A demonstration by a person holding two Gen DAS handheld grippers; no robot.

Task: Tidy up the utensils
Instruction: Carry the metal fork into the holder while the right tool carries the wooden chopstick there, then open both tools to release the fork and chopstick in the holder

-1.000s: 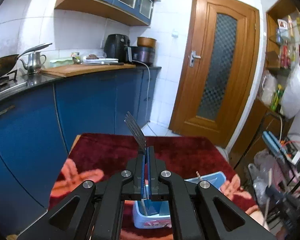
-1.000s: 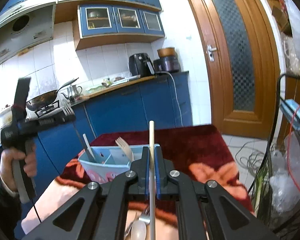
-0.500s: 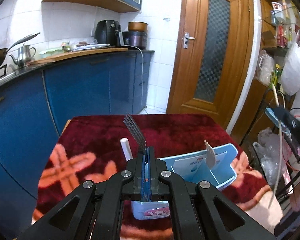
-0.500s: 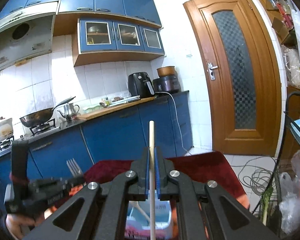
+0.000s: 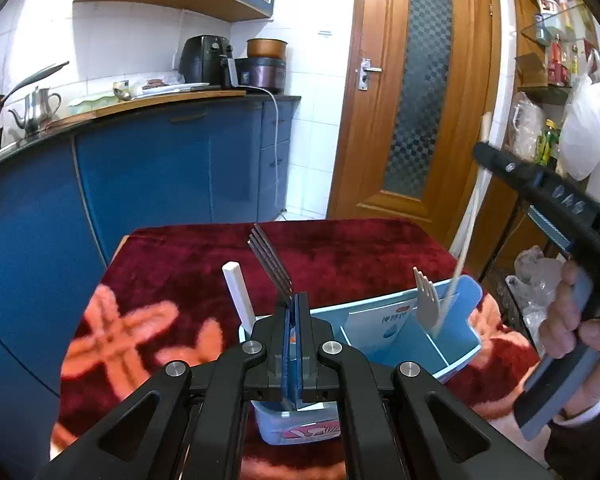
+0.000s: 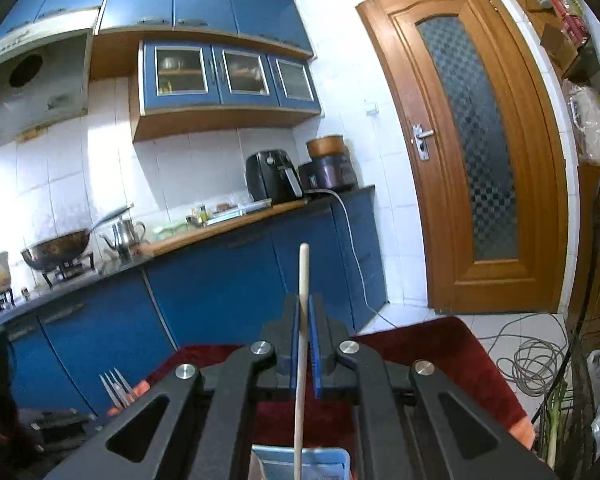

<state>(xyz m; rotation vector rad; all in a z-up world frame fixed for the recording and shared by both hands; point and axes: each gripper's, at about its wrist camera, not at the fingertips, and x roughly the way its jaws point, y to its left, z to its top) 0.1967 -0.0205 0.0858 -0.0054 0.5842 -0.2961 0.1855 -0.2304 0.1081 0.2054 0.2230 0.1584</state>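
Now metal fork (image 5: 270, 258) between left gripper (image 5: 293, 304) pads.

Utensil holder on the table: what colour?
Light blue utensil holder, clearest in the left wrist view.

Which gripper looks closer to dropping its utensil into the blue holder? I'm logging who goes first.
Right, probably. The chopstick in the right gripper already dips its lower end into the blue holder. The left gripper holds its metal fork tines-up above the near compartment.

Utensil caddy (image 5: 466, 344) on table (image 5: 188, 256), pale fork (image 5: 426, 302) inside (right compartment), cabinets (image 5: 140, 172) behind
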